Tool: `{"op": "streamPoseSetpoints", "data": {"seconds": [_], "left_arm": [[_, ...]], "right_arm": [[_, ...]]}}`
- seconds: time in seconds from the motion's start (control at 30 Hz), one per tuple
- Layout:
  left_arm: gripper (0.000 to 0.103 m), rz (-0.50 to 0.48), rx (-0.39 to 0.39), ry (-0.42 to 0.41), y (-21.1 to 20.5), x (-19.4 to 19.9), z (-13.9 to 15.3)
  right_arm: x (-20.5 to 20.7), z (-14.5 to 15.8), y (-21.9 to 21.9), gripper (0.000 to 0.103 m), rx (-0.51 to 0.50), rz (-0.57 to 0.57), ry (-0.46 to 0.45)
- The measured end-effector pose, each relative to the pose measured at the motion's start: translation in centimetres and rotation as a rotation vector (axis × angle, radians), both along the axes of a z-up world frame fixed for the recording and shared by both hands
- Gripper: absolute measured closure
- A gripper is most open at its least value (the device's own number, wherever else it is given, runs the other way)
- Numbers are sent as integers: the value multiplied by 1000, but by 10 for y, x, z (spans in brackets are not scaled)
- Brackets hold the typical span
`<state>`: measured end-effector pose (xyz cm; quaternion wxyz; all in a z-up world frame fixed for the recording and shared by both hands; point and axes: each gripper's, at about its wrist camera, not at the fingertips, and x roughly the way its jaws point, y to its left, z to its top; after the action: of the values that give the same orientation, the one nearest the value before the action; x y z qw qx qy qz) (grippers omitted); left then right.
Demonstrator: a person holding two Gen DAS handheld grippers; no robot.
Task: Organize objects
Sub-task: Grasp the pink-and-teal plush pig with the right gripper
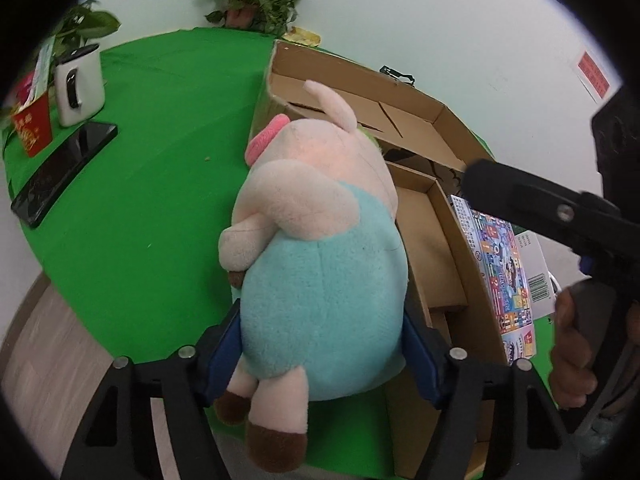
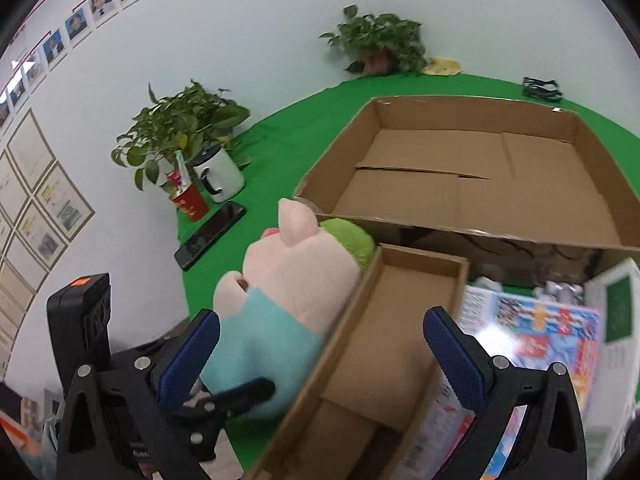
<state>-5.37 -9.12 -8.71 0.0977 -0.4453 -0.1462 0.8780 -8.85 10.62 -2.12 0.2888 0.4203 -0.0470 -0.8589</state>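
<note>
**Plush held at box edge, left side**

Green-covered surface (image 1: 160, 128) against a white wall; potted plants, a mug (image 1: 80, 88) and a phone (image 1: 64, 168) at the far side.

Left hand-held gripper (image 1: 320, 360): jaws closed about the plush pig (image 1: 320, 248) at its blue belly, pads pressing both flanks. Pig's long axis runs away from the gripper, snout far, feet dangling near the jaws.

Pig sits just left of the small box (image 2: 400, 320), touching its left wall as seen from the right wrist. Big box (image 2: 480, 168) lies beyond, open and bare inside.

Right hand-held gripper (image 2: 320, 344): jaws wide apart, holding nothing, hovering over the small box. Game box (image 2: 540, 328) stands to its right.

Judgement: left arm has the pig; the drop target probably lies forward and right, over a box wall.
</note>
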Motion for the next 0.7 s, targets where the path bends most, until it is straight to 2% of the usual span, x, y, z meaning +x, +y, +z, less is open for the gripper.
{"op": "streamPoseSetpoints", "data": {"seconds": [0.2, 0.33, 0.47, 0.57, 0.7], "left_arm": [[32, 41, 25, -50, -11, 27, 8], [32, 71, 43, -54, -9, 35, 5], [32, 79, 63, -58, -17, 38, 3], [32, 72, 38, -55, -13, 34, 4], [32, 74, 23, -52, -11, 35, 6]], "right_arm": [[-1, -16, -43, 2, 17, 120, -46], [9, -32, -65, 8, 45, 179, -86], [13, -40, -78, 8, 37, 218, -122], [10, -45, -89, 9, 46, 244, -156], [11, -48, -100, 9, 76, 248, -150]]}}
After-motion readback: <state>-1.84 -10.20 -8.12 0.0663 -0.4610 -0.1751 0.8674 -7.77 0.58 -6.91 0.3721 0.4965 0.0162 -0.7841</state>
